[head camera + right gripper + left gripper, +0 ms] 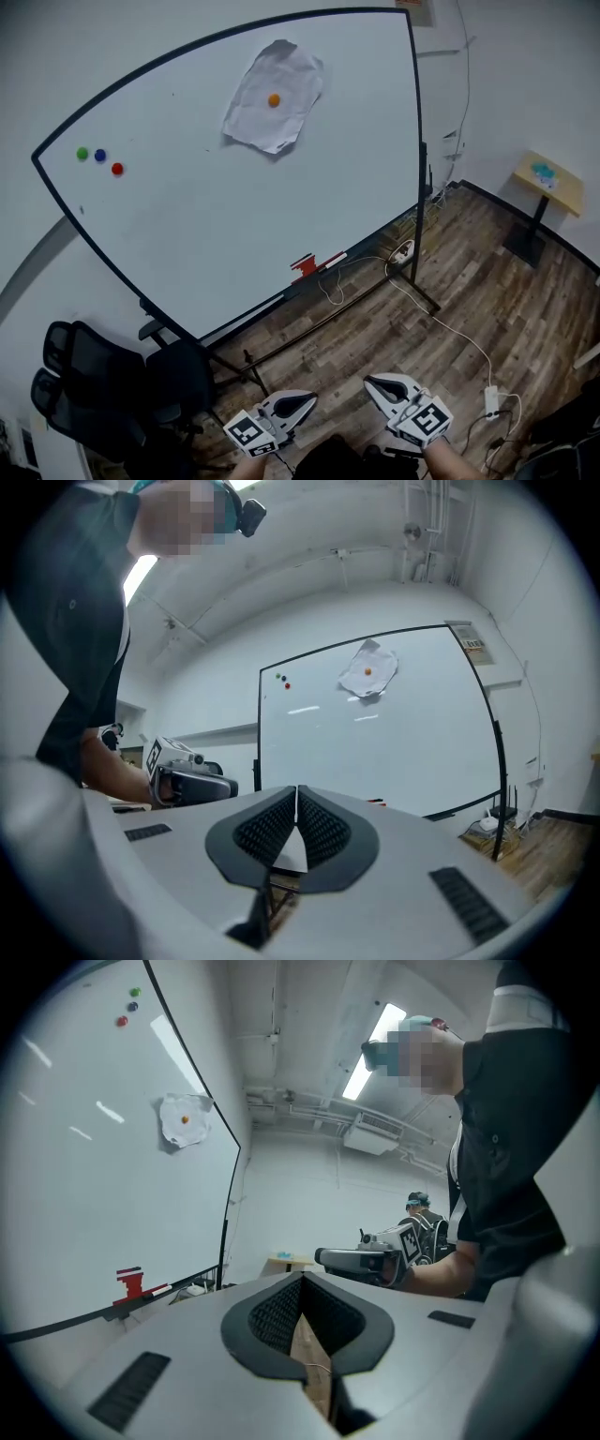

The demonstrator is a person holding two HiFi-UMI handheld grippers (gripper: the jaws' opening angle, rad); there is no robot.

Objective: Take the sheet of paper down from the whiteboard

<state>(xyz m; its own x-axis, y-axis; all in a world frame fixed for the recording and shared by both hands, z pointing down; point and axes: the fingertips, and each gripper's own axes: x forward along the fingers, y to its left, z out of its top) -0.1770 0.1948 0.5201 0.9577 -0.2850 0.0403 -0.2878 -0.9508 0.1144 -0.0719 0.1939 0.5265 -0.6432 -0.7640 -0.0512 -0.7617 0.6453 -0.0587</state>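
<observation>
A crumpled white sheet of paper (281, 117) hangs high on the whiteboard (234, 216), pinned by an orange magnet (274, 99). Both grippers are low in the head view, well short of the board. My left gripper (305, 403) and right gripper (373, 384) are shut with nothing between the pads. In the left gripper view the paper (178, 1133) is up at the left, the left gripper (302, 1283) points past the board, and the right gripper (323, 1258) shows ahead. The right gripper view has the paper (361, 682) far above the right gripper (296, 794).
Green (82, 153), blue (100, 155) and red (117, 169) magnets sit at the board's left. A red eraser (304, 266) rests on its tray. Black chairs (94, 375) stand at lower left. Cables and a power strip (403, 251) lie on the wood floor; a small yellow table (548, 183) is at right.
</observation>
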